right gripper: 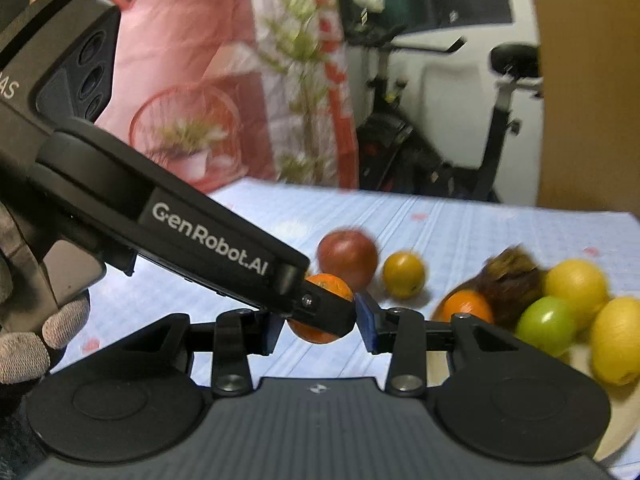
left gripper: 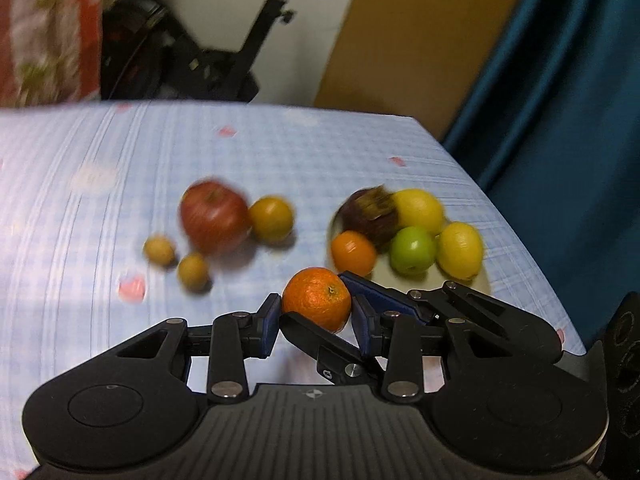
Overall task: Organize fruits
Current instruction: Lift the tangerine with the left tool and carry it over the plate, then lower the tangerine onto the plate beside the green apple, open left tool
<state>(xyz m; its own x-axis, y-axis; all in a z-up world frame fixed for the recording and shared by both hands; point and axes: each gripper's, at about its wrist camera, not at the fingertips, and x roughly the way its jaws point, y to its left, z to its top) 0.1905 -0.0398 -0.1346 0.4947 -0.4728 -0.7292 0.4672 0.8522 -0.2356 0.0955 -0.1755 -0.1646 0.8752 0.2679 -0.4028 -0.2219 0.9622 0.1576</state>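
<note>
Clearly, both grippers met on one orange mandarin, held above the blue checked tablecloth. The left gripper had its jaws drawn in narrow, and its blue pads pressed the fruit at three and nine o'clock. The right gripper also stood narrowly parted with the mandarin in its gap, but a finger of the left gripper crossed in front of the fruit there, so whether the right pads truly pressed the skin could not be told for certain.

In the left wrist view, a pale plate lay at about one o'clock from the mandarin, carrying a second orange, a green apple, two lemons, and a dark reddish fruit with a brown tuft, too blurred to name. At about eleven o'clock, well apart from the plate, a red apple sat touching a yellow-orange fruit, with two small tan fruits near them at their seven o'clock.

At nine o'clock in the right wrist view, a gloved hand gripped the left gripper's handle. An exercise bike stood beyond the table.
</note>
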